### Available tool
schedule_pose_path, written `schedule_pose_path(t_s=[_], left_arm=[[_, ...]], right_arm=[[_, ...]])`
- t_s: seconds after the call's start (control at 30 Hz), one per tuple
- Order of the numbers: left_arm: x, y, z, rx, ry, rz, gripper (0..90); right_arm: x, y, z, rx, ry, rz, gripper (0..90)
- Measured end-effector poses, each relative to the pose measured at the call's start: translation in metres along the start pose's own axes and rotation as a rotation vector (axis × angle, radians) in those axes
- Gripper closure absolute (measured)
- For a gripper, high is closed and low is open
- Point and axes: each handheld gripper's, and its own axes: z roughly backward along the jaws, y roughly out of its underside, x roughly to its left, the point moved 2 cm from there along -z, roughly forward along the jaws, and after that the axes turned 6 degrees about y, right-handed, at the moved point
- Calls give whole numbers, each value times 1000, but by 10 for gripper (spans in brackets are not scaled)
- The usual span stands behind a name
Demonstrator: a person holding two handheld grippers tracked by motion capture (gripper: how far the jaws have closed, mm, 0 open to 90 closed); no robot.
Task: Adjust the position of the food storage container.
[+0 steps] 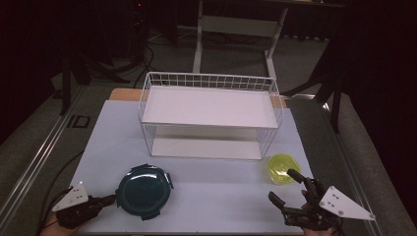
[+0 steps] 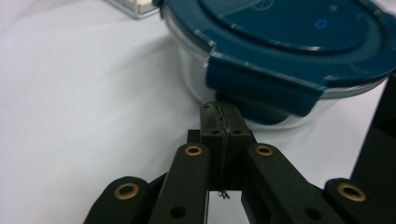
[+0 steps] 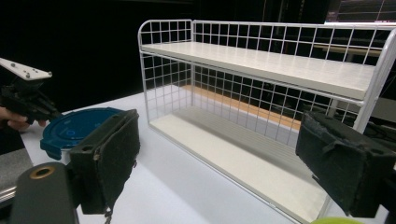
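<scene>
Clenched tight with nothing between the jaws, my left gripper (image 1: 109, 199) sits at the near left corner of the table (image 1: 206, 196), its tips aimed at the round glass container with the dark teal lid (image 1: 144, 191). From the left gripper view, my closed pads (image 2: 221, 122) sit just short of one of the lid's snap-down clips (image 2: 261, 86); whether they touch the glass wall I cannot tell. My right gripper (image 1: 286, 189) rests at the near right corner, jaws spread wide and holding nothing, its grey three-cornered plate (image 1: 344, 202) pointing right. Just beyond its tips lies a small yellow-green container (image 1: 283, 169), apart from the pads (image 1: 294, 174). The teal-lidded container stands on the table's near left part, well apart from the yellow-green one. Farther back, in the middle of the table, stands a white wire rack (image 1: 210, 115) with two shelves, both bare. In the right gripper view the rack (image 3: 275, 70) rises between my two open pads (image 3: 112, 156).
</scene>
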Motion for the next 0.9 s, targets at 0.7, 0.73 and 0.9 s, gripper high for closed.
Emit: schedule_pose_path(t_s=[0.7,0.73,0.9], left_arm=[[-7,-32,-22,-13,38,-49,900],[-7,-34,-25,-10,39,-52,900],[-6,-43,-38,-8,57,-55,900]], right_arm=[[1,1,-1,4,-10,2,132],[1,1,-1,4,-9,1,132],[0,2,-1,4,-11,-4,132]])
